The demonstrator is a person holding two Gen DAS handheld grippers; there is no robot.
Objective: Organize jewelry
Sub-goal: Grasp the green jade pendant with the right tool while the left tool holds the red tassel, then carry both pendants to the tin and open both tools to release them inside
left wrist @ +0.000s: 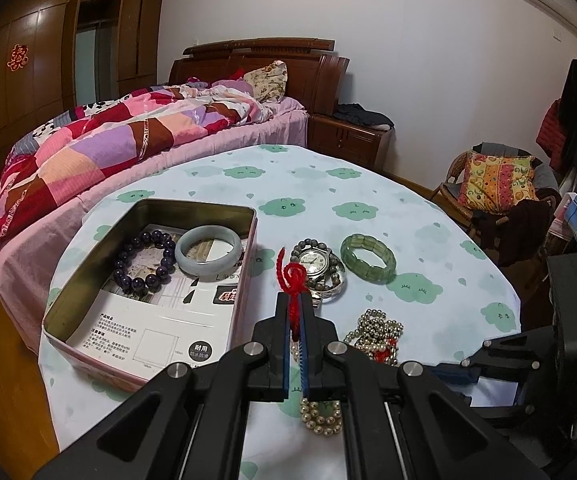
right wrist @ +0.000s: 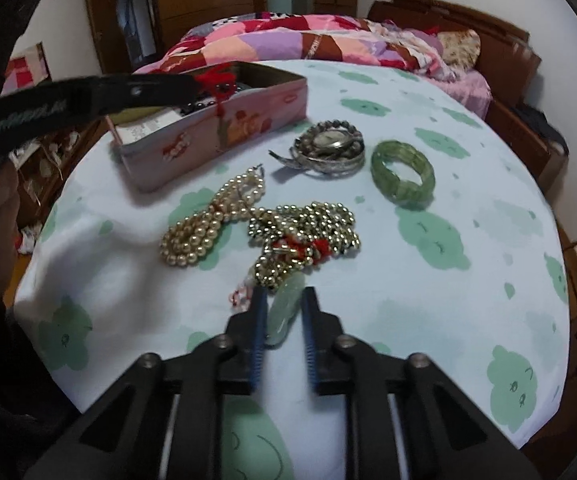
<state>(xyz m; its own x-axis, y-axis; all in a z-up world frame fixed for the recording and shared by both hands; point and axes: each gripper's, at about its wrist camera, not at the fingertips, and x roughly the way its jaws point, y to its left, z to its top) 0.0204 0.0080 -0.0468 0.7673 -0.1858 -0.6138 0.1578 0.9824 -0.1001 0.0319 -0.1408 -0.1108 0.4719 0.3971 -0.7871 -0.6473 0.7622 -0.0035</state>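
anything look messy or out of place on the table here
Yes. The gold bead strands lie in a tangled heap with the pearl strand against them, and the watch sits piled on other bracelets. Only the purple bead bracelet and pale bangle lie in the tin. Nothing looks broken.

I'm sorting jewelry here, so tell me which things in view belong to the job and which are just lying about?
Part of the job:
tin box
purple bead bracelet
pale jade bangle
red cord in left gripper
watch
green bracelet
pearl strands
jade pendant between right gripper

Lying about:
bed quilt
chair cushion
nightstand
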